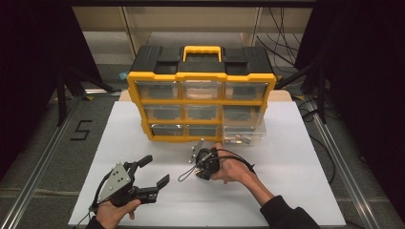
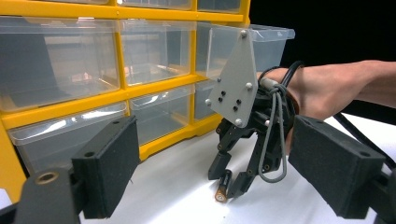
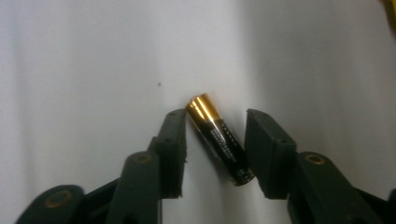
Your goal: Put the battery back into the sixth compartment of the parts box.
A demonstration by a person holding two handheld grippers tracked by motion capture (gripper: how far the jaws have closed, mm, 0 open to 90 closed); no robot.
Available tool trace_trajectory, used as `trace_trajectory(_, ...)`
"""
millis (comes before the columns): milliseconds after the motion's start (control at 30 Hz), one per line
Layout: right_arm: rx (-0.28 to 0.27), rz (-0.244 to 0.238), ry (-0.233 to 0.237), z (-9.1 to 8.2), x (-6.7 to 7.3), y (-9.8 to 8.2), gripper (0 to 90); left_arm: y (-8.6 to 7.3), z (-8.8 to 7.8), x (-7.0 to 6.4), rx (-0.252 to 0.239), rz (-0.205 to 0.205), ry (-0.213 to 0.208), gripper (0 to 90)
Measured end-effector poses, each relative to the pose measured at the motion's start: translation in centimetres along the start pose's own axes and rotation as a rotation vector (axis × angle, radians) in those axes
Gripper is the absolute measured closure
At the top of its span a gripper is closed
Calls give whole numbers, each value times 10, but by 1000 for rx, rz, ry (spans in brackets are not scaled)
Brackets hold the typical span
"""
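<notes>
Both grippers' fingers spread: right gripper [image 3: 215, 154] straddles a battery [image 3: 219, 140] on open table [image 1: 296, 157], left gripper [image 1: 154, 171] empty.

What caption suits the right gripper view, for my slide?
Right gripper, jaws open, straddles a black-and-gold battery lying on the white table.

Organizer [image 1: 200, 102] blocks rear; table [image 1: 296, 191] front free.

Floor mark [image 1: 81, 130]: a black "5" taped on the grey floor, left of the table.
Battery [image 3: 219, 139]: white print along its black side, too small to read.
</notes>
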State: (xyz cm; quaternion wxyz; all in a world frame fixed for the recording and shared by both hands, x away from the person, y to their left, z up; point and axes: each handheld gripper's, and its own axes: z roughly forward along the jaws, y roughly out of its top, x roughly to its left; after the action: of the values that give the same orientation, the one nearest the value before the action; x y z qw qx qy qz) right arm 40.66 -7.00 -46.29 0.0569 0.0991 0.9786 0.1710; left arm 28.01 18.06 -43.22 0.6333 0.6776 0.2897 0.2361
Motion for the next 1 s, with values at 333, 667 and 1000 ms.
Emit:
trace_trajectory(333,24,-59,28,-1,2,0,766,0,0,0,1,2,3,156)
trace_trajectory(667,-51,-32,-2,-15,2,1,767,1,0,0,-3,-2,2,156)
trace_trajectory(1000,-189,12,-71,-51,-1,-1,767,1,0,0,-4,-1,2,157)
